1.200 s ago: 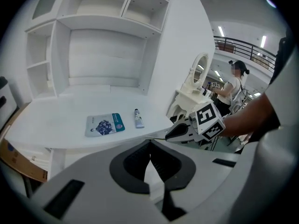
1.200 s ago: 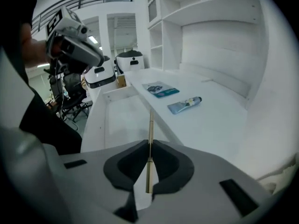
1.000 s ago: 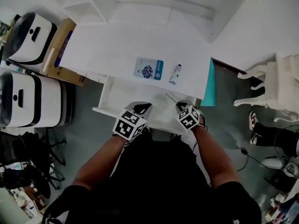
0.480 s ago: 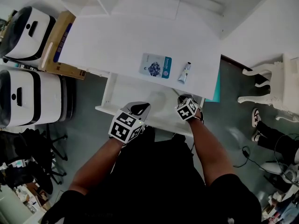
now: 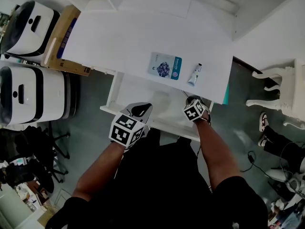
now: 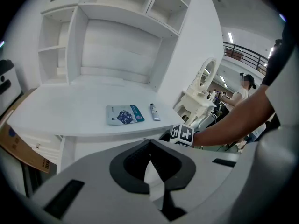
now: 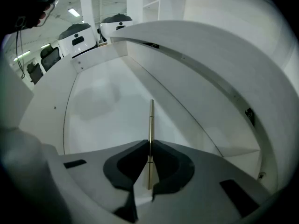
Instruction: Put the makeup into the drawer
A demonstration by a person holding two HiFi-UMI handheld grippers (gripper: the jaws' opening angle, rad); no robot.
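Right gripper [image 5: 188, 98] now lower, inside the open white drawer's [image 5: 136, 92] right end, jaws clamped on a thin gold makeup pencil [image 7: 151, 125], left gripper [image 5: 142, 109] closed, empty, over the drawer's front edge, blue sachet [image 5: 165, 66] and silver tube [image 5: 194, 74] near white desktop's [image 5: 128, 39] front edge.

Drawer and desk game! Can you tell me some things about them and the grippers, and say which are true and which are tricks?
1. The right gripper holds a thin gold stick in its jaws. True.
2. The drawer is shut. False: it is pulled open, and the stick points into it.
3. A blue-and-white packet and a small tube lie on the desk top. True.
4. The left gripper holds the small tube. False: its jaws are shut on nothing, and the tube lies on the desk top.
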